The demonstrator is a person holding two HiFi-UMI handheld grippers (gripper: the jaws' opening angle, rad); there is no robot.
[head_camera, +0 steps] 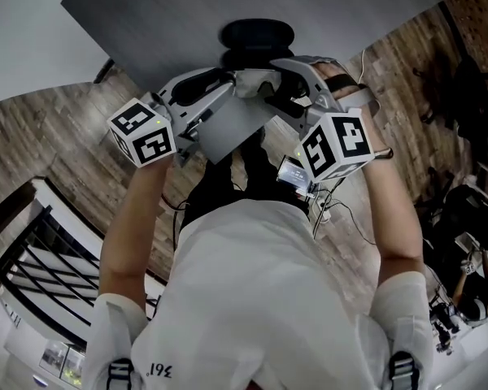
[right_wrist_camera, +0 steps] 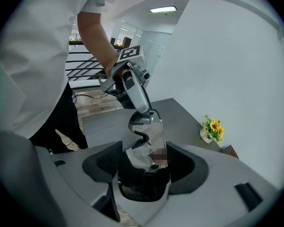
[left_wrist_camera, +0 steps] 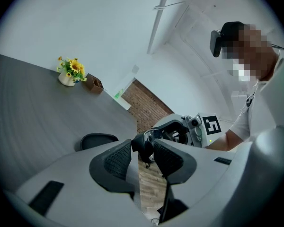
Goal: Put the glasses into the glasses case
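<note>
The left gripper [left_wrist_camera: 143, 151] pinches one dark end of the glasses [right_wrist_camera: 149, 131] and the right gripper [right_wrist_camera: 144, 167] clamps the other end of the frame, holding them aloft at the near edge of the grey table [head_camera: 171, 15], with the dark glasses case [head_camera: 256, 35] lying just beyond.

I see a grey table [left_wrist_camera: 33, 108] against white walls [left_wrist_camera: 109, 22], with wood-plank floor [head_camera: 49, 136] past its edge. A sunflower pot [left_wrist_camera: 71, 73] and a small brown box [left_wrist_camera: 94, 84] sit near its far end, a brick wall section [left_wrist_camera: 149, 105] beyond. Black railing [head_camera: 32, 250] off to one side. Ceiling light [right_wrist_camera: 163, 9] is on.
</note>
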